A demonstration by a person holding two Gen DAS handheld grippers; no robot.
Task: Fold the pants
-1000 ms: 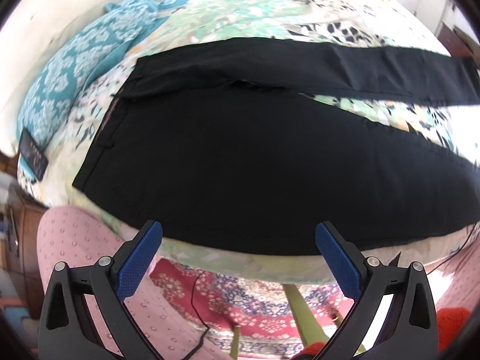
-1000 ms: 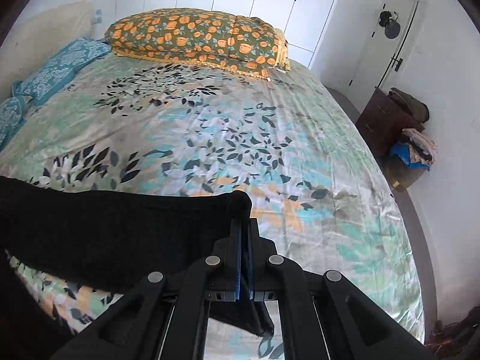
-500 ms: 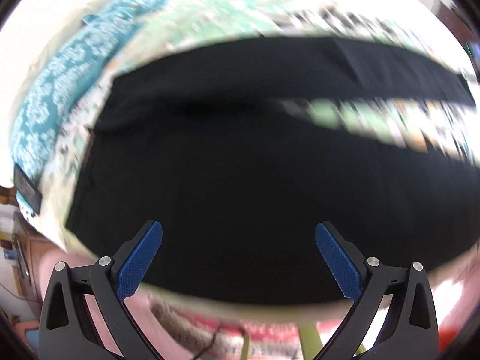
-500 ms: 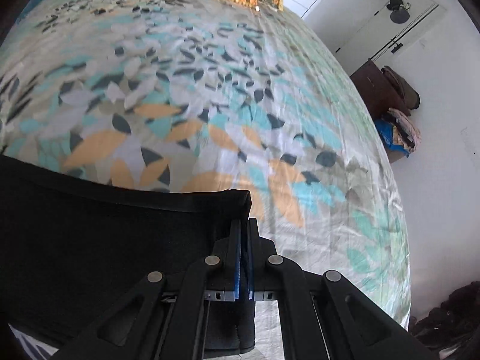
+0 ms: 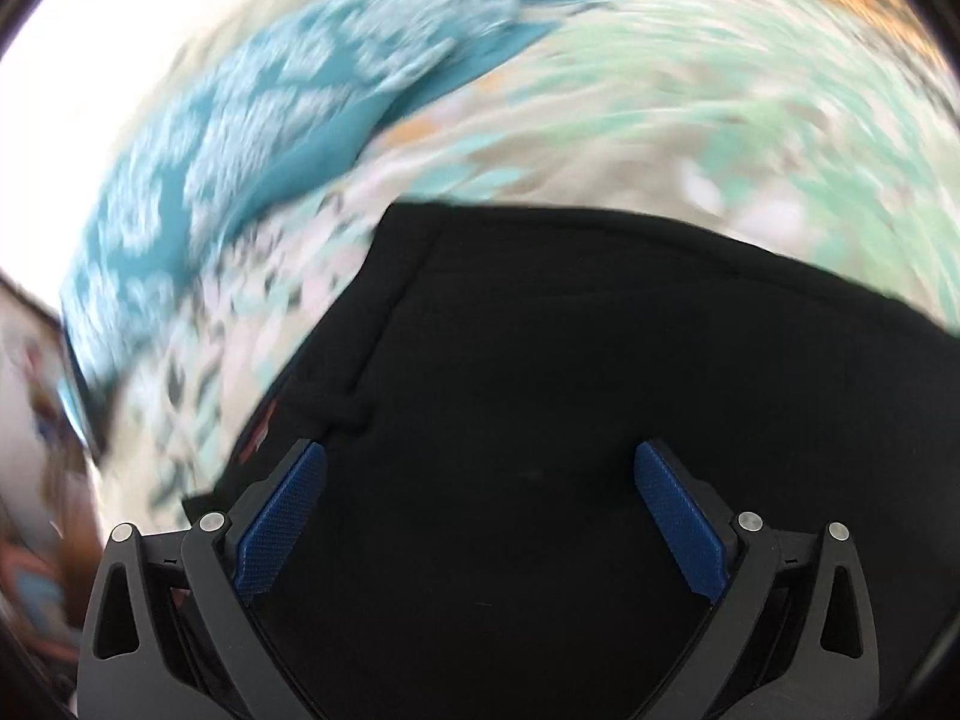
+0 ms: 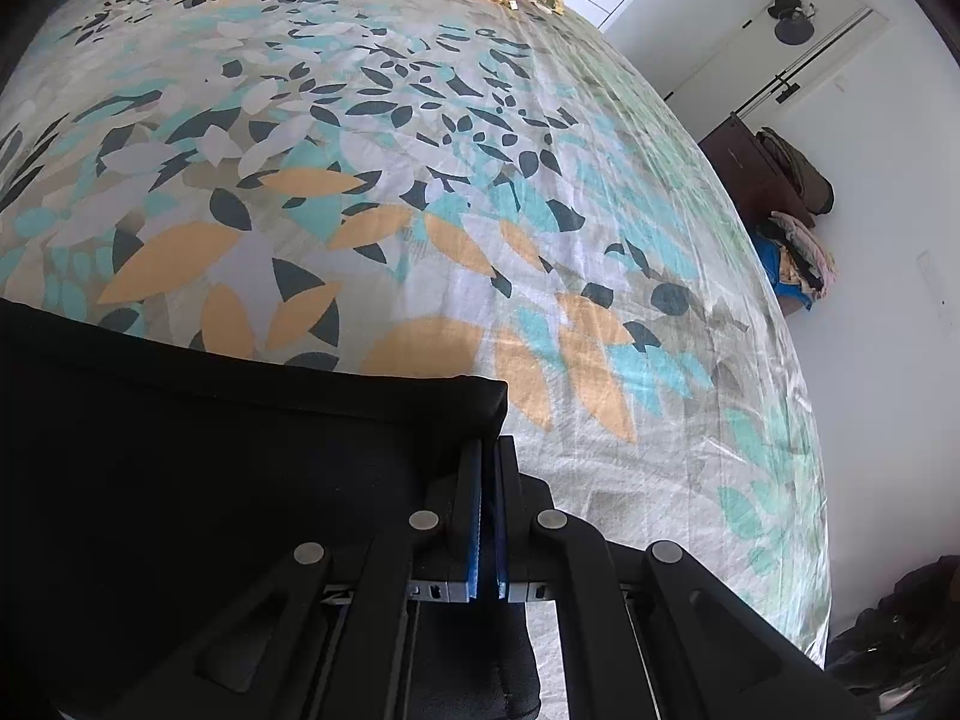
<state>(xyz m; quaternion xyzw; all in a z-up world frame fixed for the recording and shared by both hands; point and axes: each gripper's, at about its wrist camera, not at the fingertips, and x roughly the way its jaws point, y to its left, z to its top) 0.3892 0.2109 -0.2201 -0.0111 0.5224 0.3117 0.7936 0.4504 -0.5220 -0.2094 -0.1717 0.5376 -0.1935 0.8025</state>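
Since 1 second ago, left gripper (image 5: 480, 516), jaws spread, swept to the waistband of the black cloth pants (image 5: 570, 372) on the floral bedsheet (image 6: 480, 180). Right gripper (image 6: 487, 501) pinches a leg hem; align edges before release.

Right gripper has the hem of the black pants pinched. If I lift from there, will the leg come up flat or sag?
Probably sag: the black pants look like soft cloth, curling over the shut right gripper. They seem light, lying flat on the floral bedsheet. One pinch likely drags; the open left gripper over the waistband could support it.
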